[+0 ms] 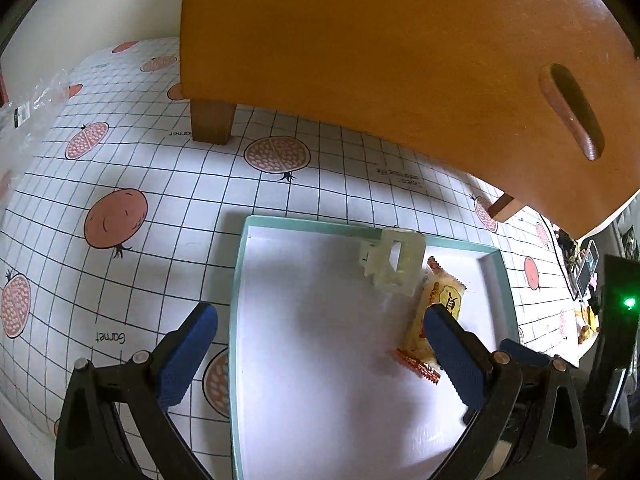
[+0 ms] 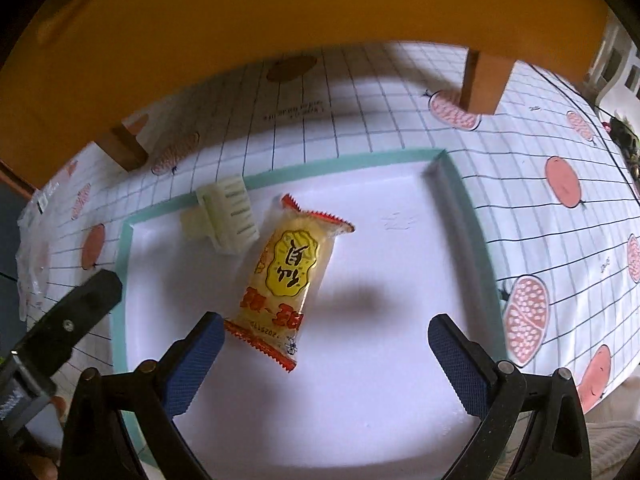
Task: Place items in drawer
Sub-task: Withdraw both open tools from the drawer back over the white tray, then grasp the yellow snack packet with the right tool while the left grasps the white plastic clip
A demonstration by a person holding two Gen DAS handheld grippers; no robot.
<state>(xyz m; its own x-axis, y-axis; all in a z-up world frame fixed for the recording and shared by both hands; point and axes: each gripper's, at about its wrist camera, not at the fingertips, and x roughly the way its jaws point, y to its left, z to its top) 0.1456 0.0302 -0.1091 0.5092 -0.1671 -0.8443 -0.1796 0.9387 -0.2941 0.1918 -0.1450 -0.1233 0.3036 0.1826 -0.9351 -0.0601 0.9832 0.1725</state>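
A white tray with a teal rim (image 1: 245, 264) (image 2: 344, 160) lies on the checked tablecloth. In it rest a yellow snack packet (image 2: 286, 272) (image 1: 434, 308) with red crimped ends and a pale translucent hair clip (image 2: 224, 218) (image 1: 394, 266) near the far rim. My left gripper (image 1: 320, 322) is open above the tray's left edge, holding nothing. My right gripper (image 2: 326, 332) is open too, low over the tray, with the packet's near end by its left finger. The wooden drawer cabinet (image 1: 400, 48) (image 2: 200, 32) on short legs stands behind, its front showing a slot handle (image 1: 572, 112).
The tablecloth (image 1: 160, 184) has pomegranate prints. Crumpled clear plastic (image 1: 28, 120) lies at the far left. Clutter and a dark device with a green light (image 1: 628, 302) sit at the right. The left gripper's body (image 2: 60, 328) shows at the right view's left edge.
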